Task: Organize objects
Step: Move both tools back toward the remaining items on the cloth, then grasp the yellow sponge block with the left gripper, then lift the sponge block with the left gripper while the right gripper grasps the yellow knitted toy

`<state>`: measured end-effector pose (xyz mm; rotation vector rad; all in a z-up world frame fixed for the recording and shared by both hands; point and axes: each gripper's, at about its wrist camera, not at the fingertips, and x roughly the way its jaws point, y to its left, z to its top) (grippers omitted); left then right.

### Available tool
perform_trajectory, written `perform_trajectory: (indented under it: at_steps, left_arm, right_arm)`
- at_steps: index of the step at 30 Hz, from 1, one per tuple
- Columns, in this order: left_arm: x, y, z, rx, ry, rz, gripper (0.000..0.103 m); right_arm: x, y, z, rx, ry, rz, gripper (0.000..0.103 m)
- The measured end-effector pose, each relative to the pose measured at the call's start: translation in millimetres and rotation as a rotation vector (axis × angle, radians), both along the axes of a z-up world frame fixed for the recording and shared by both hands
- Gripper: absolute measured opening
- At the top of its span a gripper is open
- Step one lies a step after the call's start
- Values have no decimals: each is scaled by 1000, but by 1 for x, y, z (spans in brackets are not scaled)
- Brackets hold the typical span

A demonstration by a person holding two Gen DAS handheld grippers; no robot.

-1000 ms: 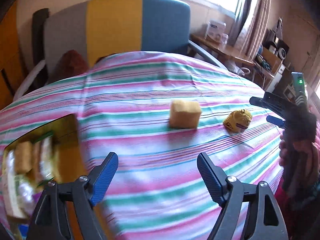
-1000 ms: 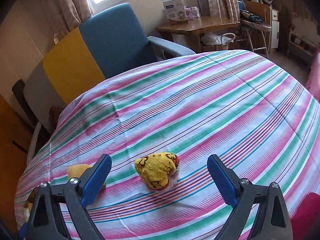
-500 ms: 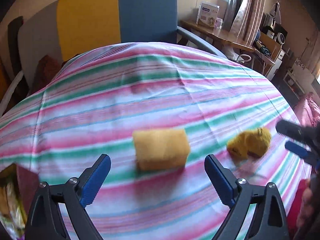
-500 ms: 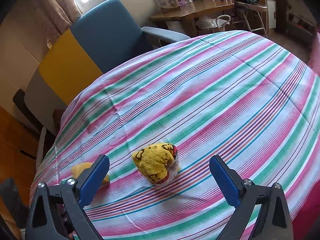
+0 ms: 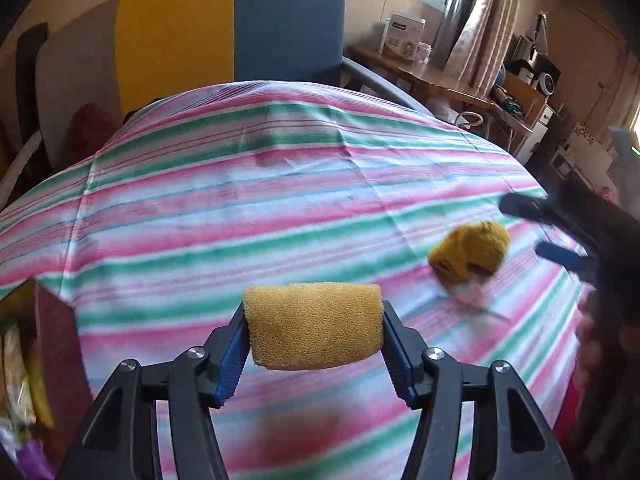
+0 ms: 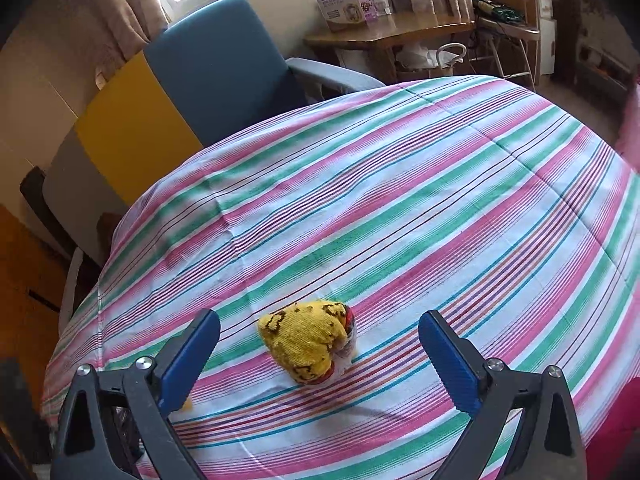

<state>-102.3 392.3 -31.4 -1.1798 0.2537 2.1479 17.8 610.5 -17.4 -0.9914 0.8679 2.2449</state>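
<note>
sponge (image 5: 314, 326) sits between the blue pads (image 5: 231, 354) of the left claw (image 5: 314, 344); the pads touch both its ends and are squeezing in. yellow knit toy (image 6: 306, 340) lies on the striped surface (image 6: 400, 200), at 2 o'clock from the sponge. right claw (image 6: 320, 354) is spread wide around the toy, not touching it.

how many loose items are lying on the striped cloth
2: a yellow foam sponge block between the closing left tool's pads, and a yellow knitted pouch before the open right tool. Others may be hidden.
</note>
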Motion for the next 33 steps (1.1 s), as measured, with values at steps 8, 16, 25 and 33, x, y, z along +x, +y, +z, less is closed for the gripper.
perform_trajectory:
  at_steps: [8, 16, 25, 33]
  left_arm:
    - [58, -54, 16, 46, 15, -22, 62]
    - [80, -97, 27, 80, 11, 16, 62]
    - [87, -166, 46, 117, 56, 134, 63]
    - [70, -304, 60, 122, 100, 499, 62]
  right_arm:
    - [0, 5, -5, 4, -21, -26, 101]
    - [-32, -21, -12, 81, -74, 136, 101]
    - [-53, -31, -35, 170, -203, 222, 79]
    - [-50, -45, -33, 245, -270, 280, 36]
